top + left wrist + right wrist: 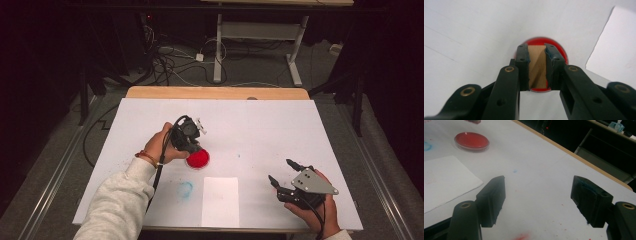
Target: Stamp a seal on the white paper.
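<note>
Left gripper (537,53) clamps wooden block (537,67), long axis along jaws, pointing down over red dish (198,159). Right gripper (283,172) at dish's 4 o'clock, jaws wide, empty.

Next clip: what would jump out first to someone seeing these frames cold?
The bright red dish mid-table on the white cover, with the left gripper over it, jaws shut on a wooden block. Near the front right edge, the right gripper rests wide open.
</note>
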Available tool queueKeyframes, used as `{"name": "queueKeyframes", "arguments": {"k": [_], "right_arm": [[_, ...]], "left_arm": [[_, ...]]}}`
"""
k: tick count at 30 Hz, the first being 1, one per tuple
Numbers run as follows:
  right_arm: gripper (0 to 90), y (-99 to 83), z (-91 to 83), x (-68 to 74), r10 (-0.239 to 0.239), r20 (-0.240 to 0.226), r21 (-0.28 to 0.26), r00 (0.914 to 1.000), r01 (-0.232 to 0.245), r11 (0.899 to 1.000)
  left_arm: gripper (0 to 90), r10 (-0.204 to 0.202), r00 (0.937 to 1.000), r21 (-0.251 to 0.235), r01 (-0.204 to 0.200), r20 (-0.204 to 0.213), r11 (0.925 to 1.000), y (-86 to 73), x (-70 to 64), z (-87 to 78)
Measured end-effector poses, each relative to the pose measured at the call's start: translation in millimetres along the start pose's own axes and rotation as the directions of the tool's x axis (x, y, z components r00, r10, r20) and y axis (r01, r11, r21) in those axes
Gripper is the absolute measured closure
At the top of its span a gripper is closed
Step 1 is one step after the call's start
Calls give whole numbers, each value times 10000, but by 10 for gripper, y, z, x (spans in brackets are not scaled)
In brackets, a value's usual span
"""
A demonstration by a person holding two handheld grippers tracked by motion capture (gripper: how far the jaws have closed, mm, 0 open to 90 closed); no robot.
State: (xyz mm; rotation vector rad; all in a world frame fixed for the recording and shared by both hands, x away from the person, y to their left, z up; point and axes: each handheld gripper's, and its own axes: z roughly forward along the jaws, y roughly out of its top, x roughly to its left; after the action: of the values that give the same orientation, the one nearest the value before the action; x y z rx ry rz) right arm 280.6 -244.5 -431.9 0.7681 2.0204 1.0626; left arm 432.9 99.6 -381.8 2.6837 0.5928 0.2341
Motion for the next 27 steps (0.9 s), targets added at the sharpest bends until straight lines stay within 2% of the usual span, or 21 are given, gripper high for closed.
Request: {"name": "queueKeyframes", "arguments": {"k": [2, 6, 12, 20, 23, 27], "right_arm": [[285, 0, 3, 1, -43, -3, 15, 10000, 43, 10000], [285, -2, 8, 2, -45, 2, 53, 10000, 45, 10000], [286, -8, 5, 1, -23, 0, 99, 10000, 23, 9999], [287, -12, 6, 0, -50, -14, 127, 10000, 50, 9999], [287, -14, 7, -2, -72, -9, 106, 10000, 73, 9999], [287, -17, 11, -4, -94, -21, 110, 10000, 94, 9999]], "left_arm": [[737, -10, 10000, -210, 10, 9, 9998, 27, 6, -84], [737, 66, 9999, -135, -64, 131, 9999, 53, 3, -101], [737, -18, 9994, 383, 4, 349, 9993, 19, 25, 119], [737, -91, 9974, 1083, 13, 716, 9941, -24, 18, 437], [736, -82, 9975, 1202, -3, 705, 9927, -33, 14, 510], [737, -132, 9970, 1179, 42, 762, 9930, -41, 23, 518]]}}
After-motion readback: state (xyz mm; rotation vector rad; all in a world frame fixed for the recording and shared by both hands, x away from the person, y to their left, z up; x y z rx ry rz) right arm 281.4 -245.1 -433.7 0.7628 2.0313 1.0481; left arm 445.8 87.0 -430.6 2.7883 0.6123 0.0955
